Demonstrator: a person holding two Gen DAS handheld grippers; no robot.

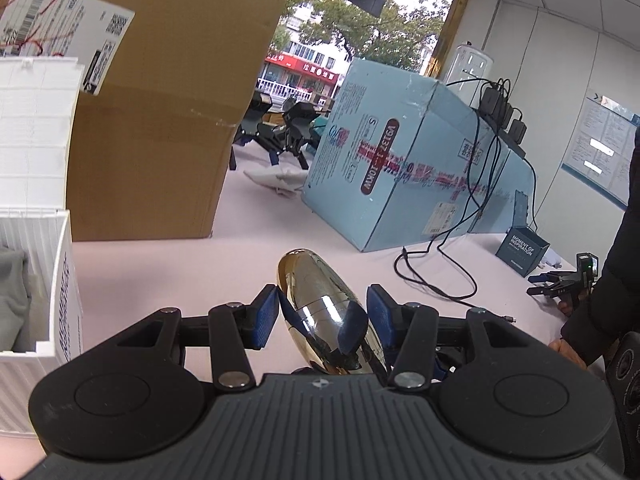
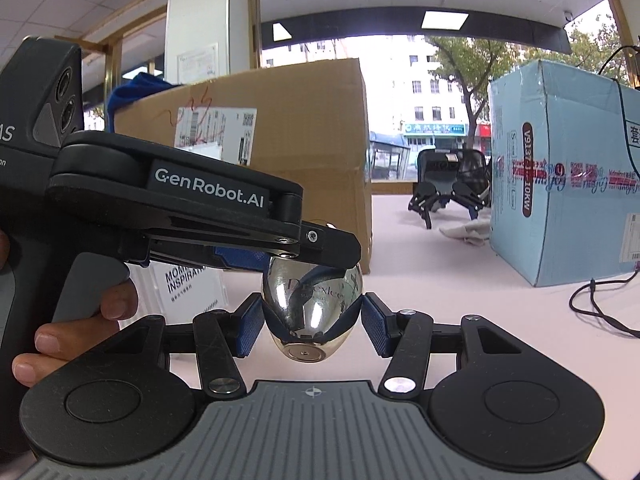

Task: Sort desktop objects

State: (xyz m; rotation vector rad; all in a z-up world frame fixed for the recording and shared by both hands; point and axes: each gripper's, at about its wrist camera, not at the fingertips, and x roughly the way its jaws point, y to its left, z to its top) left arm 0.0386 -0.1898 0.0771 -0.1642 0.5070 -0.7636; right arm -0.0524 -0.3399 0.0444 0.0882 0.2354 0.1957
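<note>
A shiny gold-and-chrome metal egg (image 1: 320,300) sits between the blue pads of my left gripper (image 1: 322,312), long axis pointing away from the camera; the pads lie against both its sides. In the right wrist view the same egg (image 2: 316,304) shows its flat base end, and my right gripper (image 2: 312,320) has its pad tips on the widest part. The left gripper (image 2: 340,252) reaches in from the left over the top of the egg, held by a hand (image 2: 80,320). The pink tabletop (image 2: 440,280) shows under the egg.
A big cardboard box (image 1: 160,120) stands at the back left and a light blue carton (image 1: 400,168) at the right. An open white bin (image 1: 60,280) holding grey cloth is near left. Black cables (image 1: 440,276), a small dark card box (image 1: 524,248) and a black device with a green light (image 1: 580,276) lie right.
</note>
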